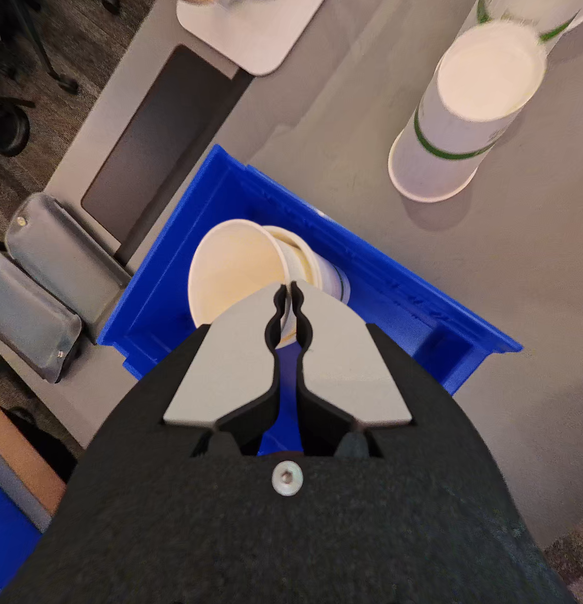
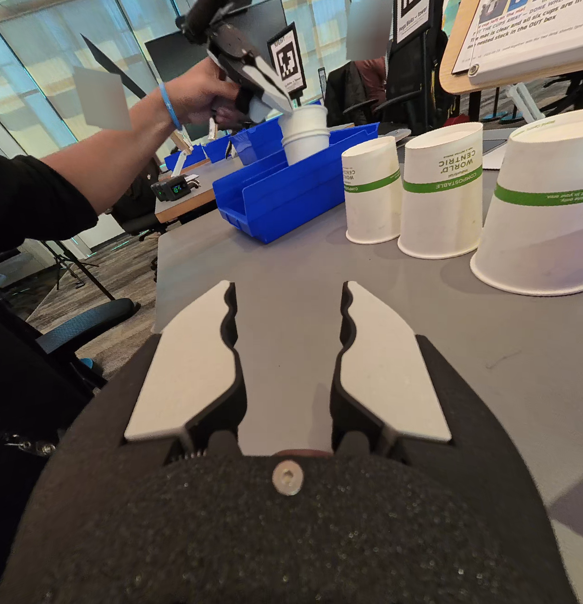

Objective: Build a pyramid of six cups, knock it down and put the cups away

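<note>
Left gripper (image 1: pixel 289 287) fingers pinched on nested cups (image 1: pixel 238 271) over blue bin (image 1: pixel 381 287); right gripper (image 2: pixel 288 287) fingers wide, empty, beside three upturned cups (image 2: pixel 442 192).

Layout relative to the bin (image 2: pixel 283 196) on the table (image 2: pixel 283 327): a nested stack of cups (image 2: pixel 305 137) sits above the bin's far end, mouth up, its top rim pinched by the left gripper (image 1: pixel 289 287). To the right of the bin stand three upturned cups in a row — the far cup (image 2: pixel 372 192) nearest the bin, then the middle cup (image 2: pixel 442 196), then the near cup (image 2: pixel 541 212). The right gripper (image 2: pixel 288 287) hangs over bare table in front of the bin — jaws apart, holding nothing.
</note>
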`<move>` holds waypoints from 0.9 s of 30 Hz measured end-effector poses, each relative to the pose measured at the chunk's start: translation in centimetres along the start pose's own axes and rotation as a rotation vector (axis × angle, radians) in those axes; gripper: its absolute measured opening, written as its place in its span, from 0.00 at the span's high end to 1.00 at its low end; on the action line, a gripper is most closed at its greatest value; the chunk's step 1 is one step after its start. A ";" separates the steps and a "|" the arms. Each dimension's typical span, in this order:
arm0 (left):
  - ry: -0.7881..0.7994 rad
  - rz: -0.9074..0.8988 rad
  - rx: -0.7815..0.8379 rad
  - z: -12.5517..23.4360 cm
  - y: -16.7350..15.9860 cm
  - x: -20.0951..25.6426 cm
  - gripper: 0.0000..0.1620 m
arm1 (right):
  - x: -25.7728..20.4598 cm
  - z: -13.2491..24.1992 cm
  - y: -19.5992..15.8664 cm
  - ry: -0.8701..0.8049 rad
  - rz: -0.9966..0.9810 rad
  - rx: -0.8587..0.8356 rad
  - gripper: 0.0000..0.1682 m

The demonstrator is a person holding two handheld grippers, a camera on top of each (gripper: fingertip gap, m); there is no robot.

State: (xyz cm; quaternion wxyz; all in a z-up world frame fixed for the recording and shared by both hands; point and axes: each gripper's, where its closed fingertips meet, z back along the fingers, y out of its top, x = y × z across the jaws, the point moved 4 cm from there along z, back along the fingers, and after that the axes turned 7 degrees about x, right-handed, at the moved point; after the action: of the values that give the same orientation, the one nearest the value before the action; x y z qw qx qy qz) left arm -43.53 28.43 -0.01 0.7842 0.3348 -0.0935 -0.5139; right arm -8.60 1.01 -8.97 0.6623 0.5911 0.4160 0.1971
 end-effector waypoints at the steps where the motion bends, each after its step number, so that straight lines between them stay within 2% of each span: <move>1: 0.005 0.010 0.023 0.7 0.5 -0.1 0.98 | 0.1 0.0 0.0 -0.001 -0.004 0.004 0.64; 7: 0.100 0.081 0.220 6.7 4.0 0.3 0.98 | 1.0 -0.9 0.7 -0.018 -0.098 0.097 0.60; 10: 0.121 0.160 0.393 9.8 6.8 2.0 0.98 | 1.0 -2.4 1.8 -0.002 -0.171 0.202 0.48; 14: -0.007 0.224 0.585 11.8 11.4 7.3 0.98 | 0.3 -5.8 2.8 0.082 -0.267 0.274 0.37; 17: -0.128 0.221 0.677 11.6 15.0 12.6 0.98 | 0.5 -7.8 4.3 0.145 -0.374 0.351 0.34; 20: -0.228 0.204 0.732 10.5 17.6 18.0 0.98 | 0.7 -8.0 7.0 0.200 -0.463 0.468 0.32; 25: -0.411 0.207 0.741 7.0 19.0 25.7 0.99 | -0.5 -6.2 10.1 0.260 -0.482 0.592 0.31; 26: -0.435 0.208 0.734 6.2 18.9 26.7 0.99 | -0.6 -5.8 10.2 0.264 -0.472 0.590 0.35; 27: -0.444 0.211 0.725 5.4 18.7 27.5 0.99 | -0.6 -5.6 9.8 0.255 -0.460 0.563 0.42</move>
State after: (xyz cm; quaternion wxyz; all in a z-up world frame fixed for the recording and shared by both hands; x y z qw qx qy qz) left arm -19.80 6.80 10.28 0.6252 0.4582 -0.4680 -0.4244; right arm -11.09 6.21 0.81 0.4439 0.6119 0.6546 -0.0065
